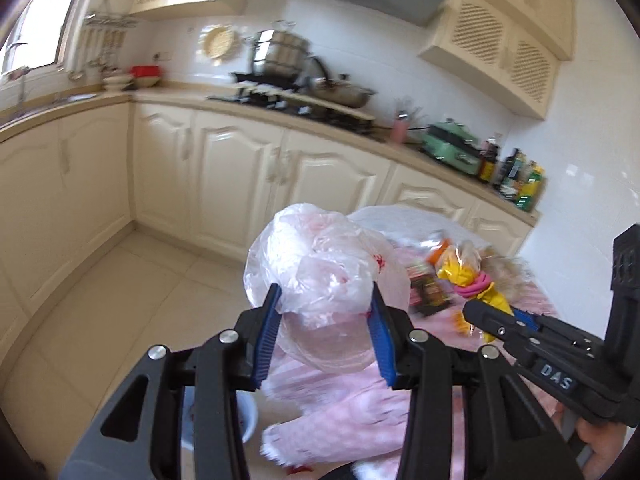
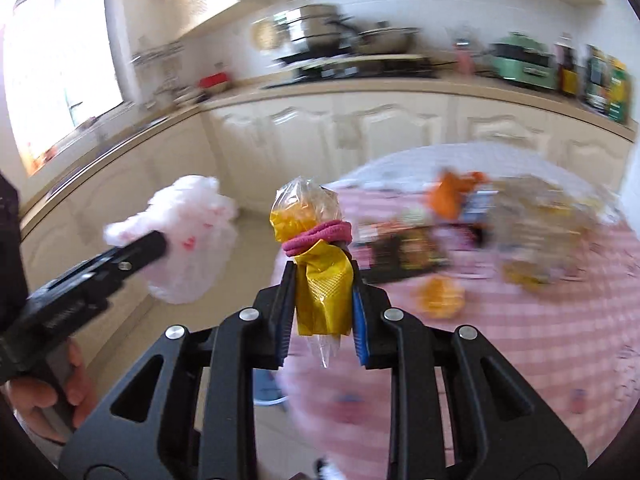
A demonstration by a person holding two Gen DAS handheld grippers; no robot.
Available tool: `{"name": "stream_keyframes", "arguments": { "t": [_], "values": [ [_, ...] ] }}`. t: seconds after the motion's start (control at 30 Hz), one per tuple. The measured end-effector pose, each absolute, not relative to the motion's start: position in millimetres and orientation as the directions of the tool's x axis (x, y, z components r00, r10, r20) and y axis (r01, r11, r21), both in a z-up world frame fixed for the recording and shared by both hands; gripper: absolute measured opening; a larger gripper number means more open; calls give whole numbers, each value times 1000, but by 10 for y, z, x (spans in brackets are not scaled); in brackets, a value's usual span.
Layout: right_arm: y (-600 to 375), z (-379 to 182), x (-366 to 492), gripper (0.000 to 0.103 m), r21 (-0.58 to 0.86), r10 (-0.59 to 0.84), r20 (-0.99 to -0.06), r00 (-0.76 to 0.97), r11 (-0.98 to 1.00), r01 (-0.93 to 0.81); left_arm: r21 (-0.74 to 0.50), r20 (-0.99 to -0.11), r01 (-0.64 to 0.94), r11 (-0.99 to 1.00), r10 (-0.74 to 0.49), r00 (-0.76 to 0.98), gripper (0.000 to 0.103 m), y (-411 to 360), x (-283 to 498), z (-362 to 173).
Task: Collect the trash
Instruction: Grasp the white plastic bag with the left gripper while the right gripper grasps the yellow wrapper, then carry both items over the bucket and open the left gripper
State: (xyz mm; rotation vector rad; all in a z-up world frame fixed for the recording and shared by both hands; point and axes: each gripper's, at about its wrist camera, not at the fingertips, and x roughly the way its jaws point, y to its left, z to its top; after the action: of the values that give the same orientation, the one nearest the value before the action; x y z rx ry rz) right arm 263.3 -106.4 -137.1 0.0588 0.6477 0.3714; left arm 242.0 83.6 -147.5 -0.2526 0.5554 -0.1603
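My left gripper (image 1: pixel 326 286) is shut on a crumpled, see-through white and pink plastic bag (image 1: pixel 316 248), held in the air off the table's left edge. To its right, my right gripper (image 2: pixel 322 276) is shut on a yellow wrapper (image 2: pixel 304 220) in clear film, tied with a pink band (image 2: pixel 320 232). In the right wrist view the left gripper (image 2: pixel 160 240) and its bag (image 2: pixel 192 216) show at left. More trash lies on the pink checked table (image 2: pixel 520 340): a dark packet (image 1: pixel 428 290), an orange wrapper (image 2: pixel 456 194), a crinkled clear bag (image 2: pixel 540 232) and an orange scrap (image 2: pixel 440 298).
A pale blue bucket (image 1: pixel 248 416) stands on the tiled floor (image 1: pixel 132 288) below the table's left edge. Cream cabinets (image 1: pixel 240 176) run along the back, with pots on the stove (image 1: pixel 280 60), a green appliance (image 1: pixel 452 144) and bottles (image 1: pixel 520 180) on the counter.
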Motion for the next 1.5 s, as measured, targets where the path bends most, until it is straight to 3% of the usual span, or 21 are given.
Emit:
{"name": "stream_keyframes", "arguments": {
  "t": [0.13, 0.3, 0.6, 0.83, 1.0, 1.5],
  "values": [
    [-417, -1732, 2776, 25, 175, 436, -647, 626, 884, -434, -289, -571, -28, 957, -149, 807, 41, 1327, 2405, -1823],
    [162, -2357, 2978, 25, 173, 435, -754, 492, 854, -491, -273, -710, -159, 949, -87, 699, 41, 1834, 2514, -2492],
    [617, -3541, 3404, 25, 176, 351, -888, 297, 856, -487, -308, -871, -278, 910, -152, 467, 41, 2172, 2952, -3760],
    [663, -3933, 3699, 25, 175, 309, -916, 255, 880, -441, -346, -894, -307, 887, -212, 395, 44, 2212, 3347, -4248],
    [676, -4043, 3814, 25, 176, 300, -922, 246, 888, -425, -348, -896, -305, 887, -218, 388, 58, 2195, 3505, -4307],
    [873, -4245, 3768, 25, 184, 301, -929, 214, 880, -439, -322, -906, -381, 866, -167, 388, 61, 2476, 3318, -4368]
  ]
}}
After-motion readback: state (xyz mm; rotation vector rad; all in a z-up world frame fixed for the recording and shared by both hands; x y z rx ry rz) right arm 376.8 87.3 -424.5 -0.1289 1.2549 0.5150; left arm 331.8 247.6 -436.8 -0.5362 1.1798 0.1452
